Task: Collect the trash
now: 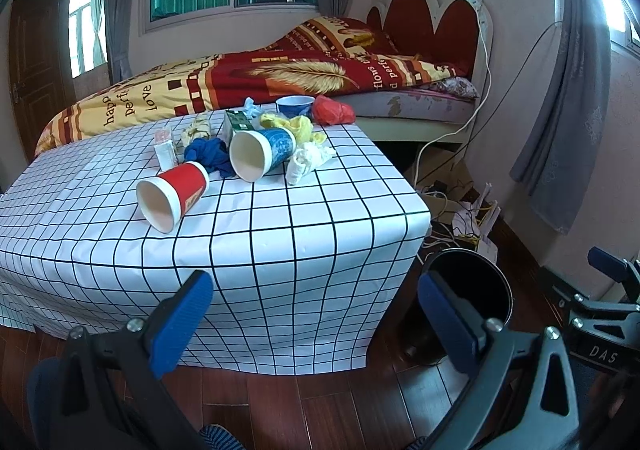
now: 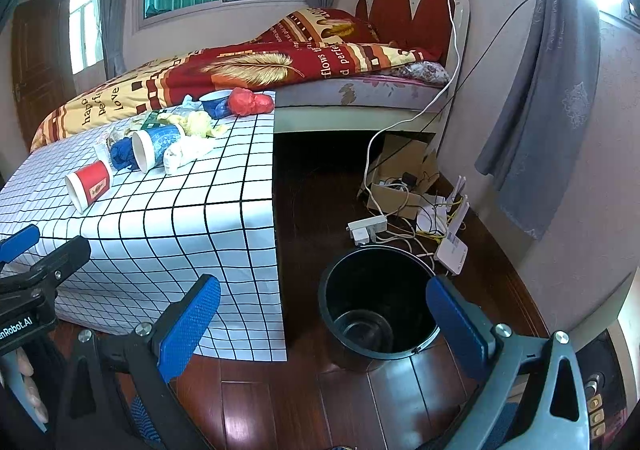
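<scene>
Trash sits in a loose pile on the far half of the table (image 1: 304,234), which is draped in a white cloth with a black grid, and your nearest piece is the red paper cup (image 1: 173,193) lying on its side at the front of that pile. From the left tongs (image 1: 316,324) it lies at about eleven o'clock, up and slightly left, well apart from the blue pads; from the right tongs (image 2: 322,326) the same cup is far off at ten o'clock, across the table corner. I judge your left hand the nearer one for it. The cup's long axis runs from its open mouth, which faces you at seven o'clock, back to its base at one o'clock, so you would want the jaws set across that line to close on the wall rather than the rim. Just behind it lie the larger blue-and-white paper cup (image 1: 264,153), also tipped mouth-forward, a crumpled blue rag (image 1: 210,153) and a wad of white tissue (image 1: 306,163). Both tongs are spread wide and hold nothing. The round black plastic bin (image 2: 378,302) stands on the wooden floor directly ahead of the right tongs, at twelve o'clock, beside the table's right corner.
</scene>
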The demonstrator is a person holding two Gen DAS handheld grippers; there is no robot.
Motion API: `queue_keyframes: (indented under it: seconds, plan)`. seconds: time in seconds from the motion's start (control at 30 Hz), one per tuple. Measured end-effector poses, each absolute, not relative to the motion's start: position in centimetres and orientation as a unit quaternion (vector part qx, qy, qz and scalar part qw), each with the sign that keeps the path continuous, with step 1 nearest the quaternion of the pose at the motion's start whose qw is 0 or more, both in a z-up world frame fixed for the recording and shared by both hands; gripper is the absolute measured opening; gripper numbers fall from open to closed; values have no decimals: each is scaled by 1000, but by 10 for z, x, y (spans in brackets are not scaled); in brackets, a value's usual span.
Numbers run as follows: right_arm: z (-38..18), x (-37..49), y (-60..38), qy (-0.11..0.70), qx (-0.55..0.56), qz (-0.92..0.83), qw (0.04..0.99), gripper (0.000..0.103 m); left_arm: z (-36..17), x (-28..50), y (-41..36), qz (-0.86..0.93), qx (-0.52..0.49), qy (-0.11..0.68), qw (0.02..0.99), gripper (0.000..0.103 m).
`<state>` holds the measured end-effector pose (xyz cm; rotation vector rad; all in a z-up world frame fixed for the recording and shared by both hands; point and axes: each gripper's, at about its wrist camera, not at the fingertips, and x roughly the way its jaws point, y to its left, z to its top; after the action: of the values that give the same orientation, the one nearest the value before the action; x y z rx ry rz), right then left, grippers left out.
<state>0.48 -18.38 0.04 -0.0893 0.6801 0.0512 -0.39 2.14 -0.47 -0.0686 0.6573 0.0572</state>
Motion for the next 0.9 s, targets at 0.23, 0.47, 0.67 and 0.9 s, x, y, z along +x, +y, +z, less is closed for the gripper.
queue_keyframes:
  seconds: [0.23, 0.47, 0.67, 0.9]
  plan:
    - [1, 5, -183, 334, -44, 25, 941, 103, -5, -4, 21, 28, -35, 323, 945, 103]
    - [1, 5, -183, 335, -44, 27, 941, 103, -5, -5, 21, 29, -35, 322, 946, 103]
    - [0, 12, -174, 343, -33, 59, 937, 103, -1, -4, 43, 45, -60, 303, 950, 103]
    - [-5, 38, -134, 351, -45, 113, 929, 103, -7, 14, 107, 99, -82, 302, 945, 103]
